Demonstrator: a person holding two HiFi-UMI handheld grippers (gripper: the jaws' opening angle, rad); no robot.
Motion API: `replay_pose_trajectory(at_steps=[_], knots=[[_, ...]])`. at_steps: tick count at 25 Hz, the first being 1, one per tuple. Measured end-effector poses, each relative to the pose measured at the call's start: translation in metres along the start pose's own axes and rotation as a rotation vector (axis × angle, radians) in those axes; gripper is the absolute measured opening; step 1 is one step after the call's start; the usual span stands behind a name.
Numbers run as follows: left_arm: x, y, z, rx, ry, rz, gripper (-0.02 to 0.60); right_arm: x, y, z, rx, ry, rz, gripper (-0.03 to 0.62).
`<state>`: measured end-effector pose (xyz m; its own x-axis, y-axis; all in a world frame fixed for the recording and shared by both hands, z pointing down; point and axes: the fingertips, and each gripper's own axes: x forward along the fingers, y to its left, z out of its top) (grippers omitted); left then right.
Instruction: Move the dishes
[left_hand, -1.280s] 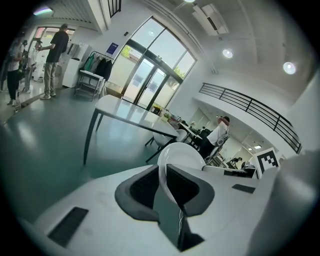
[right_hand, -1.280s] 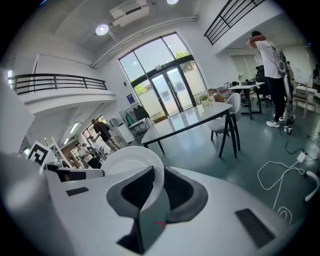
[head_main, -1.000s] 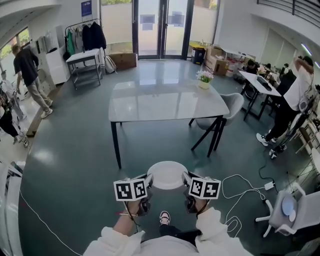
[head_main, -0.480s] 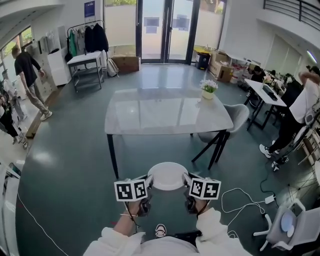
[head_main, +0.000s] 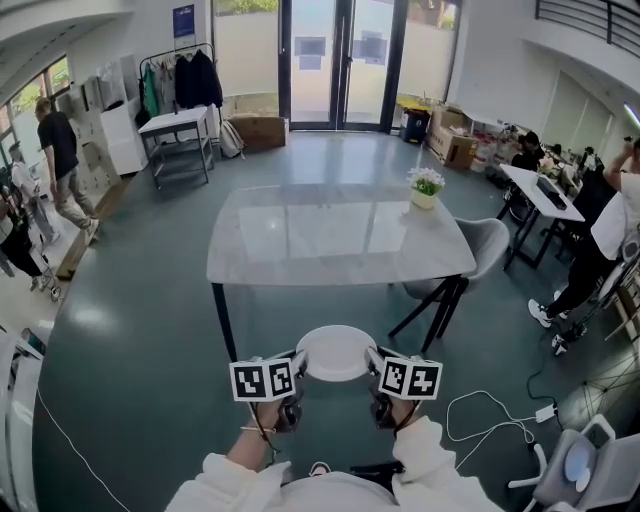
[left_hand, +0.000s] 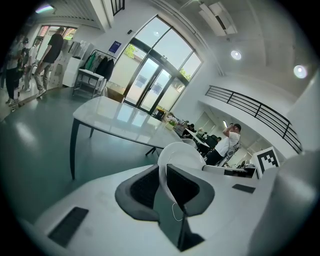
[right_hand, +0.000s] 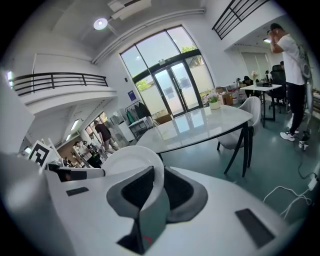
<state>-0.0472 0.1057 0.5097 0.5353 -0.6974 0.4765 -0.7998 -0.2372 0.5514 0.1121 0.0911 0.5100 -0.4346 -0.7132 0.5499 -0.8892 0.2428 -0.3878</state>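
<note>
Closer now stands the pale tabletop (head_main: 340, 235); left claw (head_main: 297, 364) and right claw (head_main: 373, 360) each clamp opposite rims of the white plate (head_main: 335, 350).

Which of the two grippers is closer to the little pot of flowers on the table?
Right. The right gripper clamps the white plate at its right rim, the side toward the flower pot; the left gripper clamps the left rim, farther off.
</note>
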Motion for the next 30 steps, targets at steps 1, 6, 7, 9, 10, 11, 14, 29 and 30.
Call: replay_pose_trajectory(at_steps=[1,6,7,9,10,11,14,29,30], knots=[[0.004,0.000,0.004,0.001,0.001,0.000,0.046,0.003,-0.002,0.004,0.000,0.000,0.000,0.117],[0.018,-0.002,0.016,0.002,0.005,0.001,0.046,0.011,-0.010,0.018,0.005,-0.001,0.004,0.115],[0.020,-0.002,0.016,0.000,0.008,0.002,0.046,0.011,-0.012,0.018,0.007,0.001,0.002,0.115],[0.026,-0.004,0.015,-0.002,0.017,0.002,0.046,0.011,-0.018,0.019,0.012,0.004,-0.004,0.115],[0.030,-0.006,0.014,-0.001,0.023,0.001,0.046,0.012,-0.022,0.019,0.016,0.005,-0.007,0.115],[0.034,-0.007,0.015,0.001,0.030,-0.001,0.046,0.013,-0.026,0.020,0.021,0.006,-0.010,0.115],[0.042,-0.007,0.018,0.012,0.042,-0.007,0.046,0.017,-0.031,0.020,0.039,0.004,-0.016,0.115],[0.105,0.004,0.056,0.032,0.061,-0.031,0.046,0.063,-0.065,0.057,0.063,-0.007,-0.041,0.116],[0.110,0.006,0.061,0.033,0.063,-0.032,0.046,0.069,-0.067,0.062,0.064,-0.007,-0.041,0.115]])
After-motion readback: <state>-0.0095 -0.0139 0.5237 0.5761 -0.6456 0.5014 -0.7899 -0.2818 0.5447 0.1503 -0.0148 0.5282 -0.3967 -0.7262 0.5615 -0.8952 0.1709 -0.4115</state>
